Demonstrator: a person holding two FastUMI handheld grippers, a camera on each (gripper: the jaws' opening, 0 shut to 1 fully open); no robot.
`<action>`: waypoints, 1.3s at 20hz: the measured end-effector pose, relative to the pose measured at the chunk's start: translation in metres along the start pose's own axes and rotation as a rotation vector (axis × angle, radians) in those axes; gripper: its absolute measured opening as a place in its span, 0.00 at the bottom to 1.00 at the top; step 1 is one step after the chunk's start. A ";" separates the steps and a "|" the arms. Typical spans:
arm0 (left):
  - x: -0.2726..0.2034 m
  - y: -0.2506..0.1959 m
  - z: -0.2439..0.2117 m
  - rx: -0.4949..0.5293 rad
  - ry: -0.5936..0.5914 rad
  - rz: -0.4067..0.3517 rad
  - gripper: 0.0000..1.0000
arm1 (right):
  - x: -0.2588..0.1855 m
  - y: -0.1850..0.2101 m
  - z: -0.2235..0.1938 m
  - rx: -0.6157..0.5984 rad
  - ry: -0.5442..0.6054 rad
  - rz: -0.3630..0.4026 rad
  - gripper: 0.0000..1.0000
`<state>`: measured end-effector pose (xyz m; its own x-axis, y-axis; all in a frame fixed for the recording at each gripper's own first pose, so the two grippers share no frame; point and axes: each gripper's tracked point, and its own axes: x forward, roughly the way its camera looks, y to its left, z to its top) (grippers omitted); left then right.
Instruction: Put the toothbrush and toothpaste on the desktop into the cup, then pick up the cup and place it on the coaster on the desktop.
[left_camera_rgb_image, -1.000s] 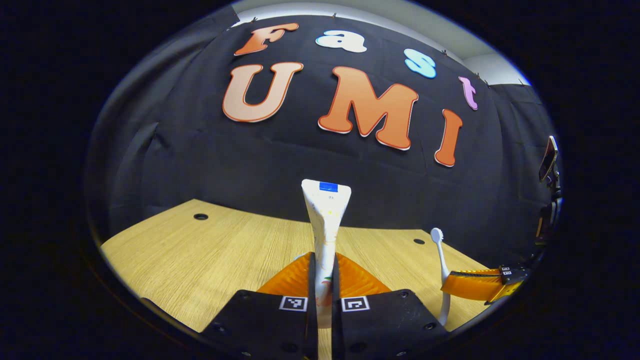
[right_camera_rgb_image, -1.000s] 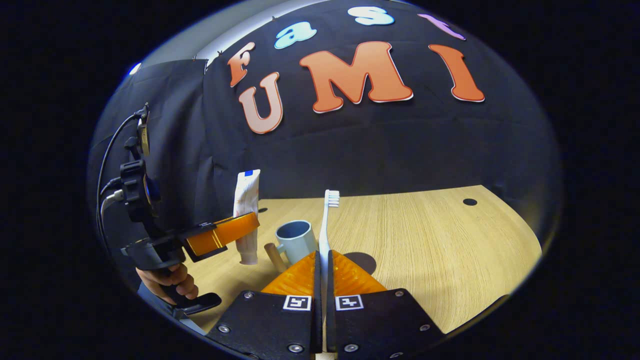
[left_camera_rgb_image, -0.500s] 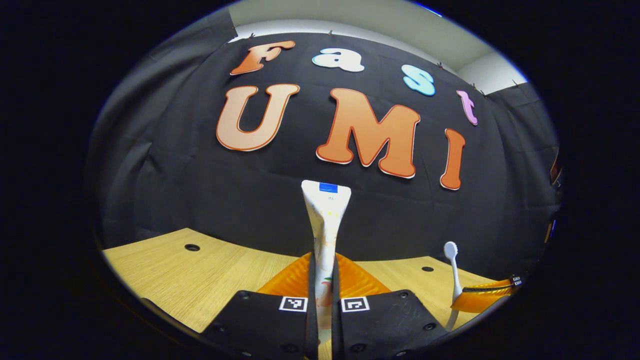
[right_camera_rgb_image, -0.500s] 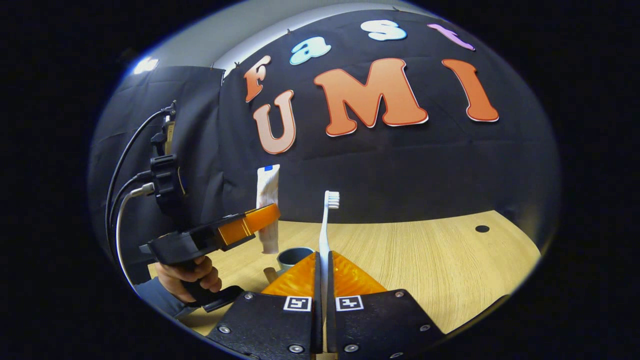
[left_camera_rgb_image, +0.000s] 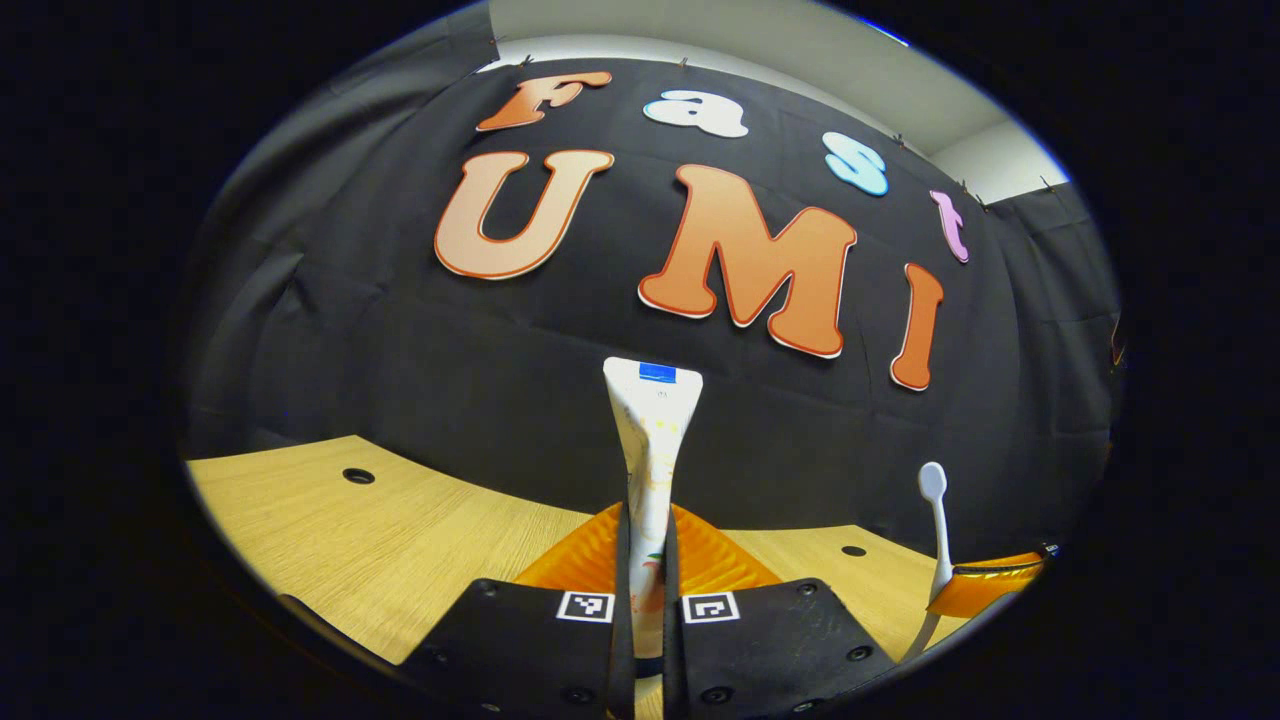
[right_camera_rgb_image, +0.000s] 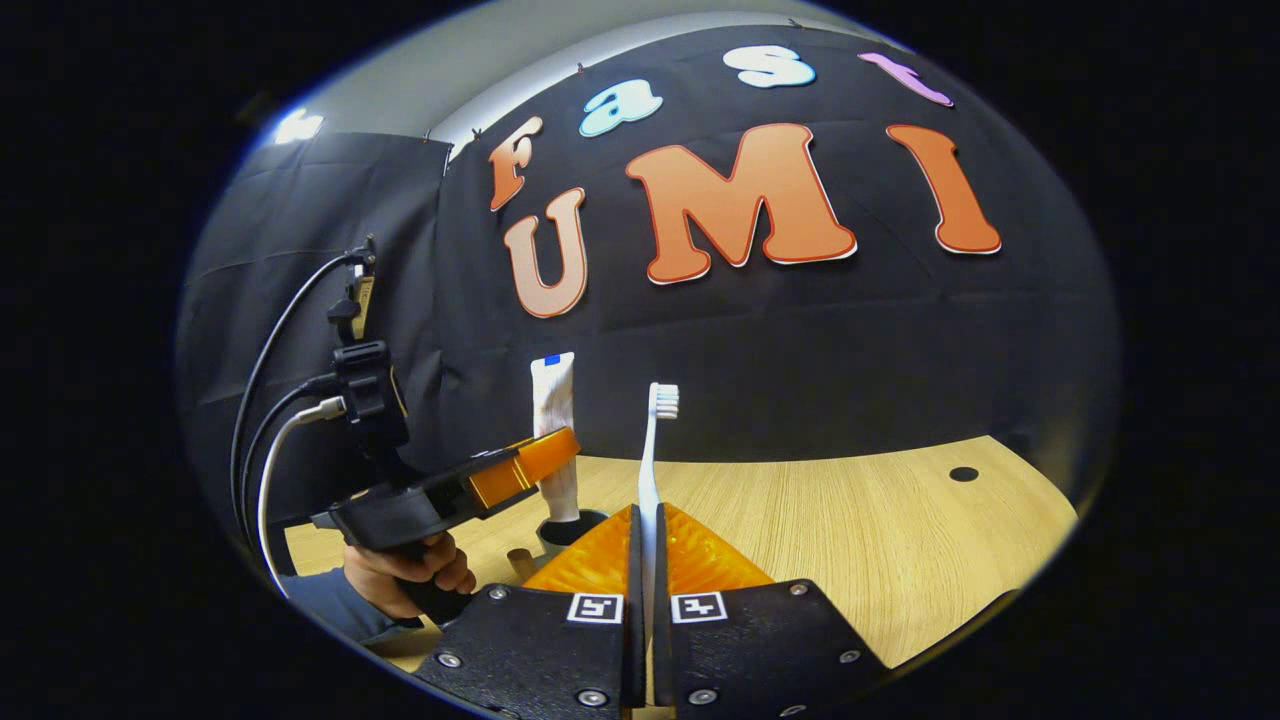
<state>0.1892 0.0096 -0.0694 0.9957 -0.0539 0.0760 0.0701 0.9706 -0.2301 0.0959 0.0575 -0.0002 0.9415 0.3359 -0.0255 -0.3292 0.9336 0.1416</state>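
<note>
- The wooden surface (right_camera_rgb_image: 850, 520) stretched wide and bare to the right, with the cup (right_camera_rgb_image: 572, 528) standing near its left side, half hidden behind my right gripper's orange fingers.
- My left gripper (right_camera_rgb_image: 545, 455) hung over the cup, pinching the toothpaste (right_camera_rgb_image: 553, 425) upright, cap end down at the cup's mouth; in its own view the tube (left_camera_rgb_image: 650, 440) stood straight up between the closed fingers.
- My right gripper (right_camera_rgb_image: 647, 540) was pressed together on the toothbrush (right_camera_rgb_image: 652, 450), bristles up, held just right of the cup and above the surface.
- I judged the step was dropping both things into the cup, toothpaste first, since it hung nearest the opening.
- To do it well I needed the tube lowered straight, released only once its end was inside the rim, so it would not tip out.
- The brush then had to come left over the mouth without knocking the tube.
- I could not see the coaster.
</note>
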 end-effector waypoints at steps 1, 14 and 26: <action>0.002 0.000 -0.004 -0.001 0.013 0.002 0.11 | 0.002 0.001 0.000 0.001 0.000 0.001 0.04; -0.005 0.006 -0.051 0.102 0.136 0.038 0.13 | 0.026 -0.010 -0.002 0.011 -0.004 -0.023 0.03; -0.025 0.008 -0.051 0.078 0.174 0.023 0.31 | 0.048 0.012 0.002 0.028 -0.017 -0.021 0.03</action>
<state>0.1684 0.0070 -0.1229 0.9929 -0.0648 -0.0993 0.0492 0.9870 -0.1530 0.1372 0.0841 0.0022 0.9493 0.3143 -0.0115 -0.3080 0.9363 0.1687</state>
